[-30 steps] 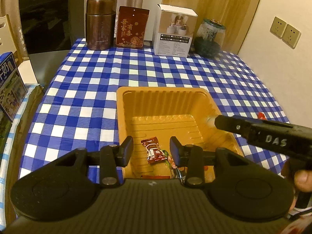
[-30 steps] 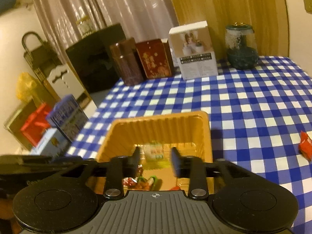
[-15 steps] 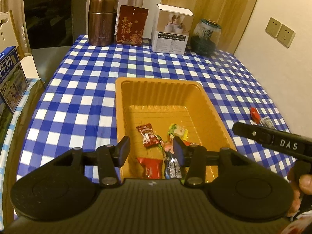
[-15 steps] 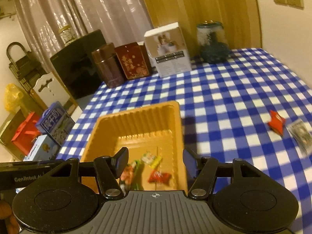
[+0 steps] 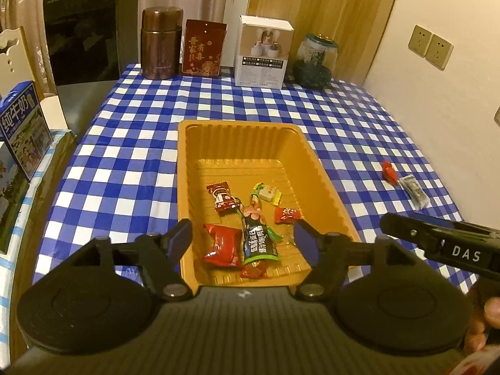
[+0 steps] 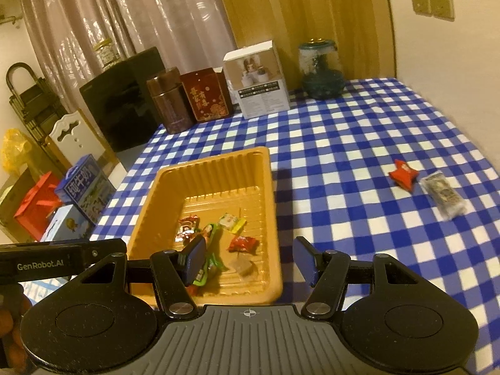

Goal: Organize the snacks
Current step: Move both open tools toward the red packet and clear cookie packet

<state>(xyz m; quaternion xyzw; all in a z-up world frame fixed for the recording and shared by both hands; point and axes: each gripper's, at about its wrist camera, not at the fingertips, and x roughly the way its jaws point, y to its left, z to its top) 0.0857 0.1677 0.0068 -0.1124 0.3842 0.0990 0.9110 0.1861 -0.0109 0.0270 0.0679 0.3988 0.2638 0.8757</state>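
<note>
Left wrist view first: left gripper (image 5: 243, 242) hanging over the near end of the orange tray (image 5: 325, 181), jaws spread wide and just been opening, nothing pinched between them. Down in the tray, a loose pile of snacks: big red packet (image 5: 222, 245), dark bar with a green end (image 5: 258, 243), small red candy (image 5: 287, 214), brown-red wrapper (image 5: 222, 198), pale yellow-green one (image 5: 267, 192). Over on the checked tablecloth (image 5: 125, 168), well to the right of the tray, a red candy (image 5: 389, 172) and just beside it a clear silvery packet (image 5: 414, 190). Black body of the right gripper poking in low on the right.

Right wrist view: right gripper (image 6: 248, 259) parked over the tray's near right corner, jaws apart, also empty. Same two strays out on the cloth to the right, red candy (image 6: 403, 175) just beside the clear packet (image 6: 443, 198), both well apart from the tray (image 6: 268, 187). Along the far edge, brown canister (image 6: 170, 103), red tin (image 6: 207, 98), white box (image 6: 259, 84), glass jar (image 6: 322, 72).
</note>
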